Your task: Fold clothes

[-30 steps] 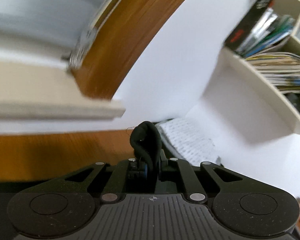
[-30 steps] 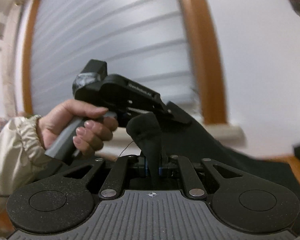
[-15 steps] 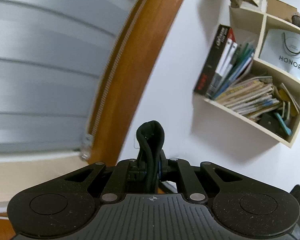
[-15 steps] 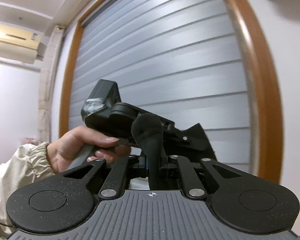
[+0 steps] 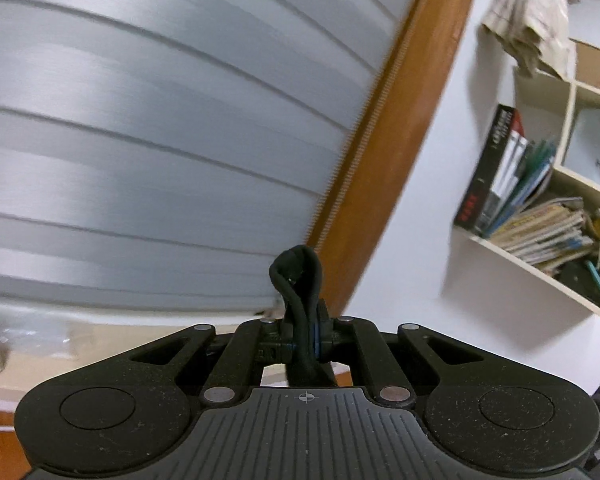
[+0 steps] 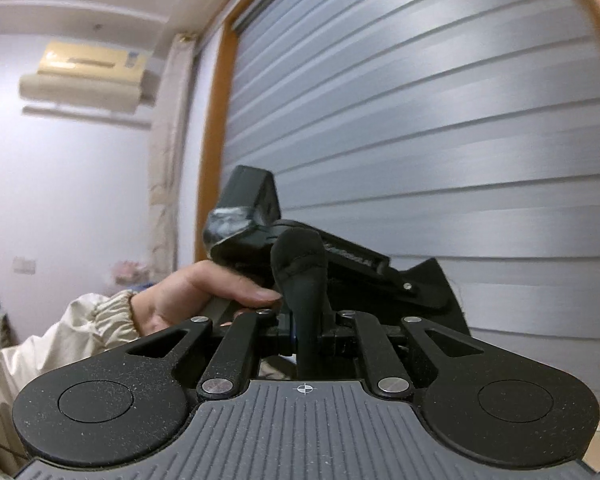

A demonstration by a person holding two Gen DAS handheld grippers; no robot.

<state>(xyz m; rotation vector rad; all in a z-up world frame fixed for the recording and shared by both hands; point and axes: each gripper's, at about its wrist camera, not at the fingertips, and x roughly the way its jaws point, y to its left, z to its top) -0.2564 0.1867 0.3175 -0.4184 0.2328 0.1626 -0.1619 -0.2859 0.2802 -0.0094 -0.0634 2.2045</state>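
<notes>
A black garment is pinched at two places and held up in the air. My left gripper is shut on a bunched black hem that sticks up between its jaws. My right gripper is shut on another fold of the black garment. In the right wrist view a hand in a cream sleeve holds the left gripper just ahead of me, with a dark flap of the cloth hanging behind it. The rest of the garment is hidden below both cameras.
Grey window blinds in a brown wooden frame fill the background. A wall shelf with books hangs at the right. An air conditioner sits high on the left wall, beside a curtain.
Both grippers have risen with the black garment; the table and window sill have dropped out of view, and the blinds and upper wall now fill both views. Both grips stay shut.
</notes>
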